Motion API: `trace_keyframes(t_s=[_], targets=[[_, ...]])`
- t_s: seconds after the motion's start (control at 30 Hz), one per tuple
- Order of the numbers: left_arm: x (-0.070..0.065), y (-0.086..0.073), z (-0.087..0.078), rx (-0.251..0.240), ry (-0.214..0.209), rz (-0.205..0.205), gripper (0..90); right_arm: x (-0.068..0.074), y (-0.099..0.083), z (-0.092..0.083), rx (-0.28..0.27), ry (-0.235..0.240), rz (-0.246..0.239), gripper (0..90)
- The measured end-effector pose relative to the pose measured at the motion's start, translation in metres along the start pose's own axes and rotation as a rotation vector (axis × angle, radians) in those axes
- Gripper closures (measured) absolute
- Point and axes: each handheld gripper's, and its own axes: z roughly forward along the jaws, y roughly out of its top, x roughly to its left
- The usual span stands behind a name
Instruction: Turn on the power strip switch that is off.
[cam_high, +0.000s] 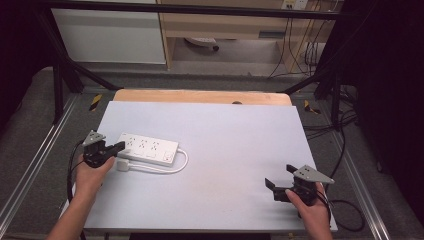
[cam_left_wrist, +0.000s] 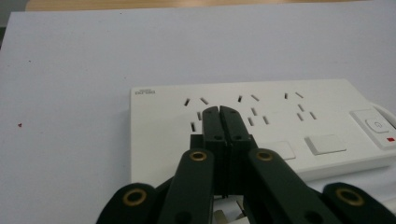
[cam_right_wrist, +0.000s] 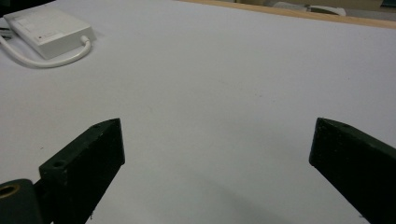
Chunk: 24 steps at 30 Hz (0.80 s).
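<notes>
A white power strip (cam_high: 148, 148) lies on the left part of the pale table top (cam_high: 225, 145), its white cable (cam_high: 172, 168) looping round to a white plug (cam_high: 124, 165) in front of it. My left gripper (cam_high: 119, 146) is shut with nothing between its jaws, tips over the strip's left end. In the left gripper view the shut left gripper (cam_left_wrist: 219, 110) points at the leftmost sockets of the power strip (cam_left_wrist: 289, 116); contact cannot be told. My right gripper (cam_high: 279, 175) stands open near the front right corner, empty. In the right gripper view the right gripper (cam_right_wrist: 219, 154) faces bare table, the power strip (cam_right_wrist: 49, 28) far off.
A wooden edge (cam_high: 200, 96) runs along the table's back. Black frame bars (cam_high: 60, 85) stand at both sides. Cables (cam_high: 345, 150) trail on the floor at the right. A cabinet (cam_high: 110, 35) and a desk stand beyond.
</notes>
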Motion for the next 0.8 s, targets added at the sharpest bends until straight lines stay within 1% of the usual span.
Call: trace_keyframes(t_s=[0.23,0.4,0.57,0.8], targets=[[-0.0003,-0.0060,0.0030,0.014,-0.008,-0.004,90.0,0.0001,0.0000,0.0000,-0.001,0.000,-0.003,3.7],[-0.0015,-0.0063,0.0052,0.015,-0.012,-0.003,90.0,0.0001,0.0001,0.0003,0.000,0.001,-0.004,3.7],[-0.0026,-0.0066,0.0077,0.019,-0.016,0.008,90.0,0.0001,0.0001,0.0003,0.000,0.002,-0.005,3.8],[-0.0035,-0.0069,0.0083,0.022,-0.018,0.008,90.0,0.0006,0.0002,0.0003,0.001,0.006,-0.006,3.7]])
